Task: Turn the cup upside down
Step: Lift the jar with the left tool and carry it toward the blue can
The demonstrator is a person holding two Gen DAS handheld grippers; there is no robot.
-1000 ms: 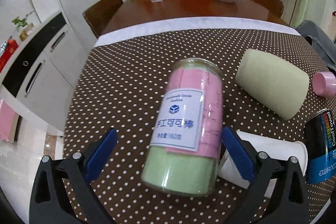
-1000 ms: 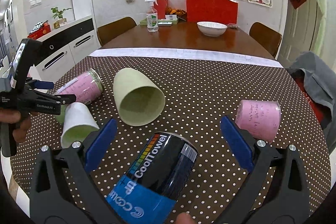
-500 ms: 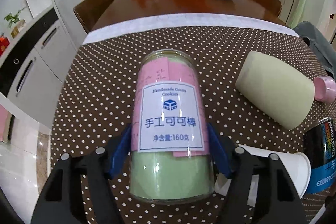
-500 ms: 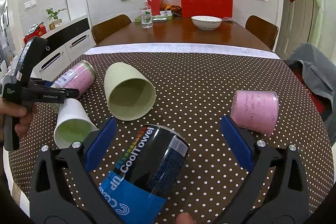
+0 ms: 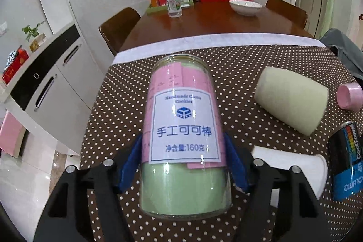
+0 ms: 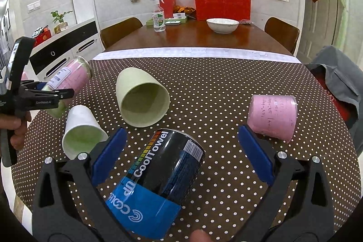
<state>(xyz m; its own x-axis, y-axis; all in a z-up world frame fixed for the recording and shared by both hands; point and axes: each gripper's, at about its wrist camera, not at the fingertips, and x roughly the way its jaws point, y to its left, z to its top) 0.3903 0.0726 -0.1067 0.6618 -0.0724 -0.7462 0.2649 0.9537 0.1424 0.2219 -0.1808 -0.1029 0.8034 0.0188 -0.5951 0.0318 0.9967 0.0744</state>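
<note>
Left hand-held gripper [image 5: 182, 165]: its 2 blue pads are pressed on both sides of the clear jar [image 5: 183, 135], near the green lower part of it.
Clear jar: it has pink and green paper inside and a white label with blue print; in the right wrist view it is at the left edge of the table [image 6: 215, 83], tilted, with its far end higher.
Right hand-held gripper [image 6: 181, 151]: its pads are wide apart, around the black and blue can [image 6: 158, 180] but not touching it.
Black and blue can: it lies on its side near the front edge of the table.
Green cup [image 6: 141, 100]: on its side, mouth toward the camera, middle of the table.
White cup [image 6: 80, 135]: on its side, just beside the green cup, near the left edge.
Pink cup [image 6: 272, 117]: on its side, toward the right edge.
</note>
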